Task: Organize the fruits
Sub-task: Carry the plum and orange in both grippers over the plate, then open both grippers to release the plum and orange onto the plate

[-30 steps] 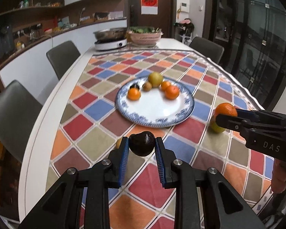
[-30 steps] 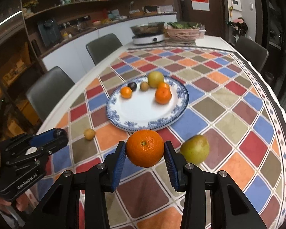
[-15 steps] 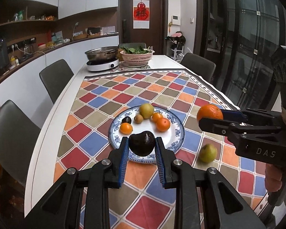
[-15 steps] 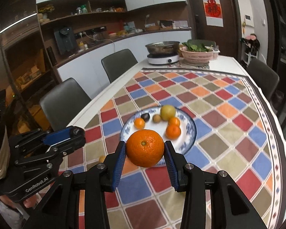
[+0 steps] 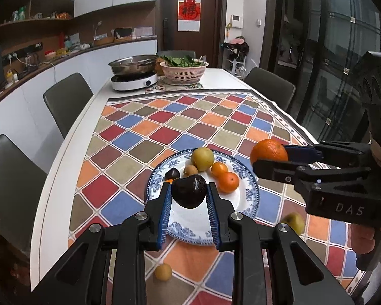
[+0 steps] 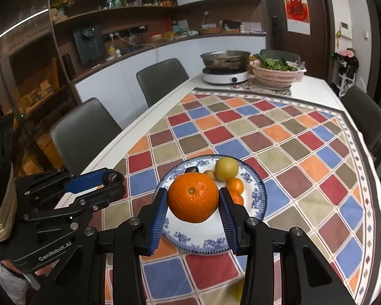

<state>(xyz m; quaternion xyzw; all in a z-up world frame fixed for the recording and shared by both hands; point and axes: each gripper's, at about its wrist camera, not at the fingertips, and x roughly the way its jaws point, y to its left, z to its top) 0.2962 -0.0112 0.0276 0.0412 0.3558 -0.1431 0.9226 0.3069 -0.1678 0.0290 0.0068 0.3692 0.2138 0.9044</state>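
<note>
My left gripper (image 5: pixel 189 197) is shut on a dark avocado (image 5: pixel 189 193) and holds it in the air above the near side of the blue-patterned plate (image 5: pixel 251 195). My right gripper (image 6: pixel 193 200) is shut on a big orange (image 6: pixel 193 197), also raised over the plate (image 6: pixel 198 239). The plate holds a yellow-green pear (image 5: pixel 202 158), two small oranges (image 5: pixel 228 181), a small brown fruit (image 5: pixel 190 170) and a dark plum (image 5: pixel 172 173). A green pear (image 5: pixel 293 222) and a small yellow fruit (image 5: pixel 163 271) lie on the cloth beside the plate.
The checkered tablecloth (image 5: pixel 180 127) covers the white table. At the far end stand an induction cooker with a pan (image 5: pixel 134 72) and a pink basket of greens (image 5: pixel 184 71). Grey chairs (image 5: pixel 66 99) line the left side and the far right.
Both grippers have risen and pulled back from the table with their fruits still held. The plate now appears lower and farther below them.
</note>
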